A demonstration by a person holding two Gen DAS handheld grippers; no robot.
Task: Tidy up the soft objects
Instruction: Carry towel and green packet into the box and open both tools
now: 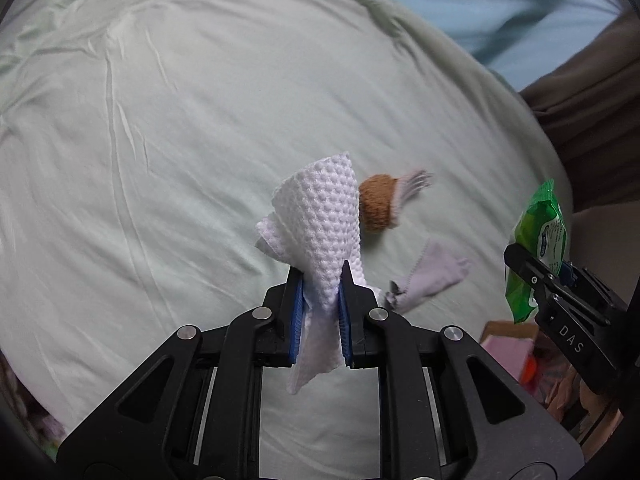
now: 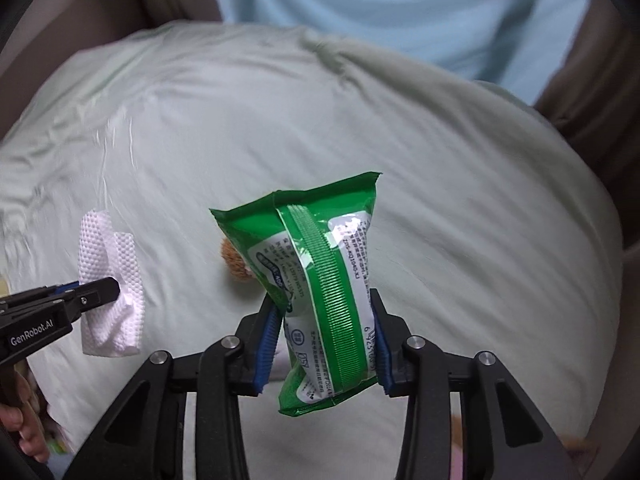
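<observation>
My left gripper (image 1: 321,280) is shut on a white embossed paper towel (image 1: 320,216) and holds it above the pale green bedsheet (image 1: 160,160). The towel also shows in the right wrist view (image 2: 110,280). My right gripper (image 2: 325,312) is shut on a green wet-wipe pack (image 2: 320,280), held upright above the sheet; the pack also shows at the right of the left wrist view (image 1: 536,248). A brown plush piece with grey fringe (image 1: 380,204) and a small pale lilac sock (image 1: 436,276) lie on the sheet beyond the towel.
A box with pink and orange items (image 1: 516,352) sits at the lower right of the bed. Brown upholstery (image 1: 592,112) borders the bed on the right. A person in a light blue shirt (image 2: 400,8) is behind the bed.
</observation>
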